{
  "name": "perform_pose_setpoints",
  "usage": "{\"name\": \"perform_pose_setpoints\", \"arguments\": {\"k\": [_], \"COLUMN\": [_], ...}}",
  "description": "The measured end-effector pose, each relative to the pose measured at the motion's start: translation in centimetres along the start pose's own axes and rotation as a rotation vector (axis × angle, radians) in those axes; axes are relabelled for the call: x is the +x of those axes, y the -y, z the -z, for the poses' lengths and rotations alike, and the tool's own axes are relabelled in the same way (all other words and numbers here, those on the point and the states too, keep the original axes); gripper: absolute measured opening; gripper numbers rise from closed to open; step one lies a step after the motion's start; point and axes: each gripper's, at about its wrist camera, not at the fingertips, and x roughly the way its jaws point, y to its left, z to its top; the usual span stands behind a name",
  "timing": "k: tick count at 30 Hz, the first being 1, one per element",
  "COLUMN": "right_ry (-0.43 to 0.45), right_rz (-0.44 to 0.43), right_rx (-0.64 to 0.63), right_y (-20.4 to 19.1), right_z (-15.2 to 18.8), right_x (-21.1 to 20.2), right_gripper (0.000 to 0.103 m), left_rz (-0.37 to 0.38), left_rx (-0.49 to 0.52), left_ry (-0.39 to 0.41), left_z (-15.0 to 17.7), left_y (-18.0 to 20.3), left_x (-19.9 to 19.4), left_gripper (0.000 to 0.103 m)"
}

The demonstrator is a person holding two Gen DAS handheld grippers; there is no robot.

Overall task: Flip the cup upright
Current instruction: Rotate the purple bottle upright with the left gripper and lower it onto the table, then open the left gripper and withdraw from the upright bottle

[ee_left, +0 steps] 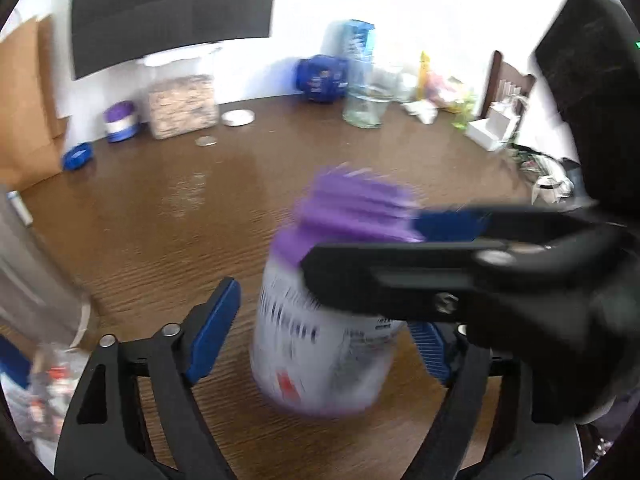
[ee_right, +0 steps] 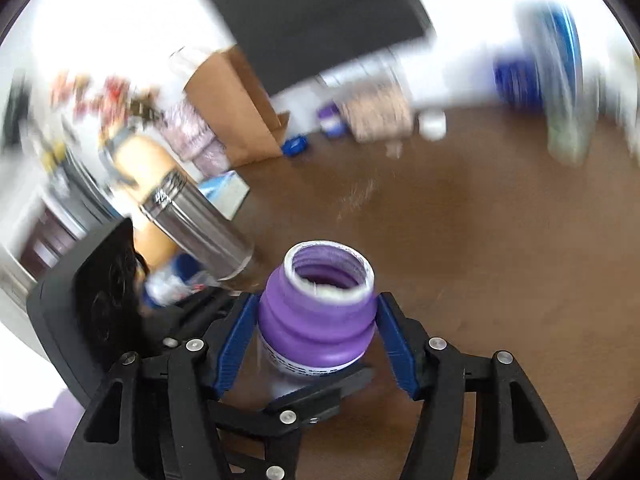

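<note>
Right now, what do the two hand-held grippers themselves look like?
Both match: the left hand-held gripper and right hand-held gripper have black angular linkage arms with cut-out openings, silver round pivot bolts, and ribbed blue finger pads. No cables or markings show. A black glove holds the right one.
</note>
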Motion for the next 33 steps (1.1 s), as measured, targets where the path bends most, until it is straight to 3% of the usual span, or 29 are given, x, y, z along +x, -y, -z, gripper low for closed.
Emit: {"name": "perform_pose_setpoints", "arguments": {"k": [2,4,8,12,17,19,25,28,29,33], "right_ry": [0.049,0.071,0.116,0.056,-0.011,-0.013,0.01,0.011,0.004,-0.024], "right_rz": [0.156,0.198,0.177,0.183,0.144,0.145,0.181,0.258,0.3,0.371], "right_rx": [-0.148,-0.205,-0.161,-0.161,-0.148,-0.14,-0.115,-0.09,-0.078,-0.026], "right_y": [-2.4,-3.1,-2.9,-3.1,-3.5,-3.6,-4.0,-4.1,-4.1,-4.5], "right_z": [0.2,0.7,0.9,-0.3,-0.2,-0.1,0.5,1.3,1.8,4.2], "right_x": [0.1,0.6,1.1,1.7,3.3,3.1,-1.0,-4.0,-4.9,-8.7], "right_gripper": [0.065,0.065,0.065,0.065,0.069,0.082,0.082,0.082,0.082,0.082], "left_rz": [-0.042,-0.061,-0.114,-0.129,-0.08,-0.095,-0.156,-0.223,-0.254,-0.408], "left_rx": [-0.032,-0.089,-0.172,-0.164,-0.224,-0.195,-0.198,-0.169,-0.155,-0.178], "left_ry": [-0.031,-0.031,-0.054,-0.066,-0.048,-0.043,-0.007,0.02,0.032,0.072], "left_z": [0.3,0.6,1.6,2.3,2.1,2.1,2.7,3.4,3.7,5.7], "left_y": [-0.9,-1.9,-3.0,-2.8,-2.7,-2.3,-1.7,-0.4,0.1,1.6], "left_x": [0.0,-0.3,-0.8,-1.3,-3.8,-4.4,-8.1,-10.5,-11.3,-14.9], "left_gripper": [0.085,0.085,0.085,0.084,0.088,0.091,0.091,0.096,0.103,0.103]}}
